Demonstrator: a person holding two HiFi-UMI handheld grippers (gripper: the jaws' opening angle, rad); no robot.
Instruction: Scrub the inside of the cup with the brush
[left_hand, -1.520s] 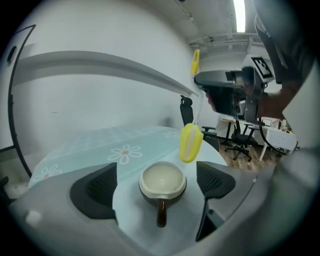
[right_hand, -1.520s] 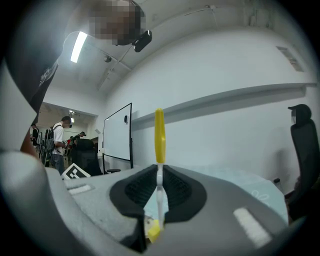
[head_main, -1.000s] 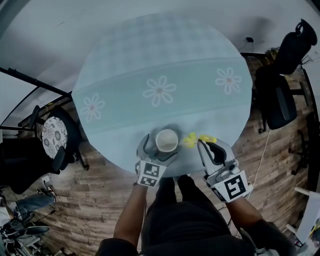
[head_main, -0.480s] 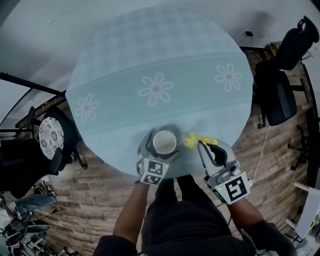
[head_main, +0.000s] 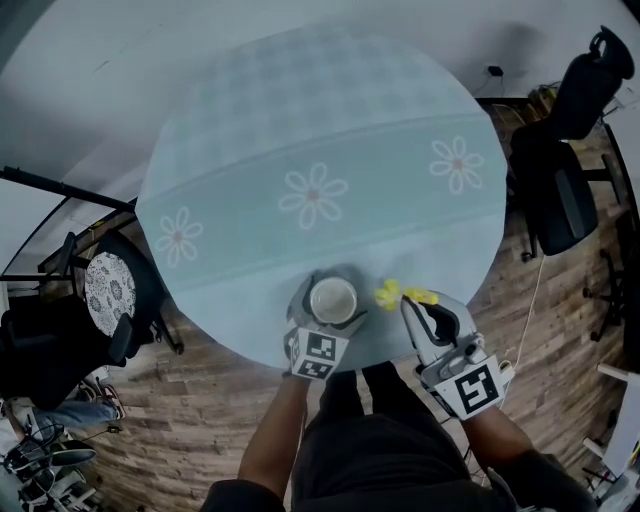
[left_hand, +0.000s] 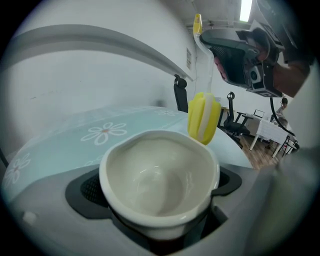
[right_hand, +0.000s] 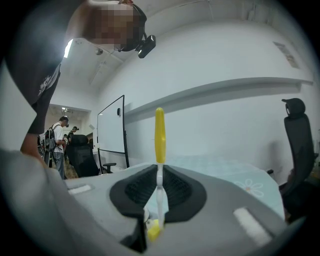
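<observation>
A white cup (head_main: 333, 299) stands mouth up near the front edge of the round table (head_main: 320, 130), and my left gripper (head_main: 330, 313) is shut on its sides. In the left gripper view the cup (left_hand: 160, 175) is empty and sits between the dark pads (left_hand: 90, 190). My right gripper (head_main: 425, 308) is shut on the thin white-and-yellow brush (right_hand: 159, 150). The brush's yellow head (head_main: 388, 294) hangs just right of the cup. In the left gripper view the head (left_hand: 203, 117) is beside the rim, outside the cup.
A pale blue cloth with daisy prints (head_main: 313, 195) covers the table. Black office chairs (head_main: 560, 190) stand at the right and a chair with a patterned cushion (head_main: 108, 275) at the left, on a wood floor. People and a whiteboard (right_hand: 111, 127) show far off.
The whole view has shifted slightly. Both grippers keep their holds, and the brush head stays just right of the cup.
</observation>
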